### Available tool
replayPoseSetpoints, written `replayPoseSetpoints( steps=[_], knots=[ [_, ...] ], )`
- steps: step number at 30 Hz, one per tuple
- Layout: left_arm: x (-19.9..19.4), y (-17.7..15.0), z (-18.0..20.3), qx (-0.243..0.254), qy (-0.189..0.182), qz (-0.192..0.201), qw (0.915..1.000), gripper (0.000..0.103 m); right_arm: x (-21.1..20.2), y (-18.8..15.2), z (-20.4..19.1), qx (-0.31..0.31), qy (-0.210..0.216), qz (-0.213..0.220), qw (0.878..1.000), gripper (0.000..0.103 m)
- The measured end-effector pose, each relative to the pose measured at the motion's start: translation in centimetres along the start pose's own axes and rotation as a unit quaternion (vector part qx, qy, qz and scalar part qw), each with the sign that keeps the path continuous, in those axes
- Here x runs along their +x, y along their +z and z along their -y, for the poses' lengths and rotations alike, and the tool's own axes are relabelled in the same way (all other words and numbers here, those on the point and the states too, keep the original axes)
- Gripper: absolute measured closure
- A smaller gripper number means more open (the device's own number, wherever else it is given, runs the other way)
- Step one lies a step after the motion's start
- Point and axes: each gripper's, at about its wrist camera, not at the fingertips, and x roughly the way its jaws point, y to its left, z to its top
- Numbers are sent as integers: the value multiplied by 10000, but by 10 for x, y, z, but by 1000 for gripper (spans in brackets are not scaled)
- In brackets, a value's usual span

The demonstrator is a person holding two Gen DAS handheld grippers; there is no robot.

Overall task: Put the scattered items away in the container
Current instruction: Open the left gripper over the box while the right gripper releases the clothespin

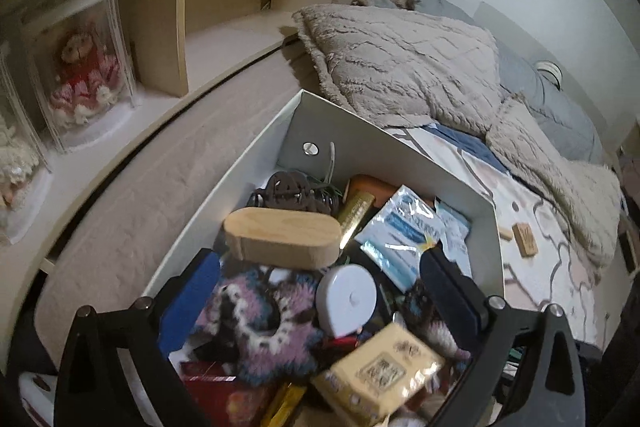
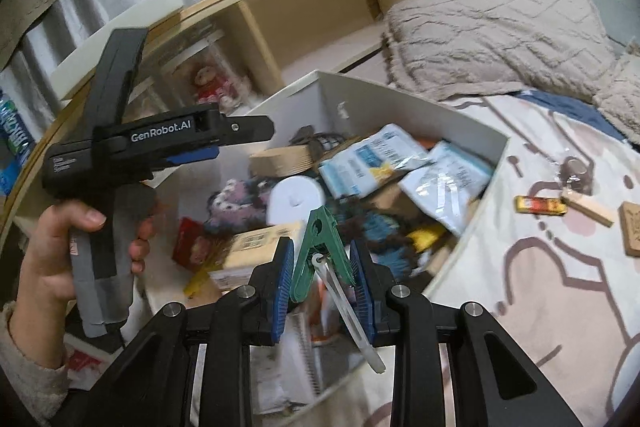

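white box (image 1: 492, 227): brim-full, top open | bedsheet (image 2: 540, 307) beside: free

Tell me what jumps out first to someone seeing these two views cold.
The white box on the bed, heaped with clutter: a wooden oval case, a white round puck, foil packets. In the right wrist view, the right tool is shut on a green clothespin over the box's near edge, while the left tool stands open above the pile. A few bits still lie on the patterned sheet, right of the box.

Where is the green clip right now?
In the right wrist view, the green clip is pinched in the right gripper, low in the middle, just above the near edge of the white box.
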Motion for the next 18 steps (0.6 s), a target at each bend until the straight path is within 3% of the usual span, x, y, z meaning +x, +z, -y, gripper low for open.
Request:
replayPoseSetpoints(
  steps=[10, 18],
  knots=[
    [-46, -8, 8, 273, 39, 409, 9988, 2, 11, -11, -57, -601, 842, -312, 9941, 74],
    [-81, -15, 5, 402, 183, 914, 9948, 2, 34, -8, -85, -804, 1071, -366, 9903, 74]
  ],
)
